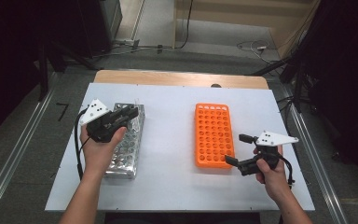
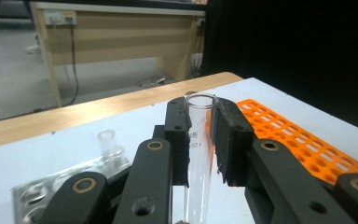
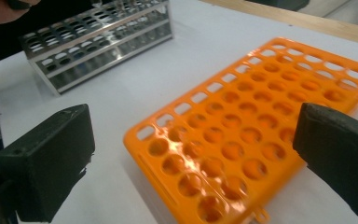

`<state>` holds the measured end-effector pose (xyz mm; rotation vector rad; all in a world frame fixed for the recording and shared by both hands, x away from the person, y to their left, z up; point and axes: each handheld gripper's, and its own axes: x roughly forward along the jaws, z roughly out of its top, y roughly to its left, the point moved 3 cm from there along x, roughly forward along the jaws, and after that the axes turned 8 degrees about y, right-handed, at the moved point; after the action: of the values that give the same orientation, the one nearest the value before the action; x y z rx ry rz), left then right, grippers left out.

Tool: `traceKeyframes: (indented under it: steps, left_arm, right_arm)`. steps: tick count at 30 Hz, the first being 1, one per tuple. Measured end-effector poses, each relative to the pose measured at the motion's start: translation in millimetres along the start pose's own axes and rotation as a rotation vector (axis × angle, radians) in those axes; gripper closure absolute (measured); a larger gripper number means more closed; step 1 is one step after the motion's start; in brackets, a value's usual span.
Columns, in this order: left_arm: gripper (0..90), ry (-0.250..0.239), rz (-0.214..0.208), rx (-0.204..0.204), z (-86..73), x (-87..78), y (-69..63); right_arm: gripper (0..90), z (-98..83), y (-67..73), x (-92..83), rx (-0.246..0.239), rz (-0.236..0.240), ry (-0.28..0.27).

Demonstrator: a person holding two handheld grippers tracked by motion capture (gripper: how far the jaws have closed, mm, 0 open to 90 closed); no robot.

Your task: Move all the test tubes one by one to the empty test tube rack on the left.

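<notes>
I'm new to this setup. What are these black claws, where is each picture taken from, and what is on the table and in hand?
A person holds a two-jaw hand tool in each hand. The high view looks down on the white table from above the person; the other two views come from cameras riding on each tool, looking along its black jaws. On the table lie a metal tube rack and an orange tube rack. The left gripper is closed on a clear glass test tube, held upright above the metal rack. The right gripper is wide open and holds nothing, beside the near corner of the orange rack.
</notes>
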<state>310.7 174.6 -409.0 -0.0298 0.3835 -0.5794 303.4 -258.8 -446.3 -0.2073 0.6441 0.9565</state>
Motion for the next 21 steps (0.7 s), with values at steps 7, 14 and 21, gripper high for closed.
traceKeyframes:
  steps: [7, 14, 21]
  left_arm:
    - [76.9, 0.010, 0.037, -0.019, -9.6, 3.2, 8.3]
    - [76.9, 0.005, 0.060, -0.038, -17.1, 7.1, 12.9]
    - [76.9, 0.014, 0.065, -0.030, -21.3, 12.0, 11.8]
  right_arm:
    - [0.0, -13.6, -17.4, -14.2, 0.046, -0.043, -0.029]
    - [0.0, -20.2, -30.2, -14.7, 0.079, -0.059, -0.040]
    - [0.0, -20.9, -31.8, -15.5, 0.079, -0.065, -0.041]
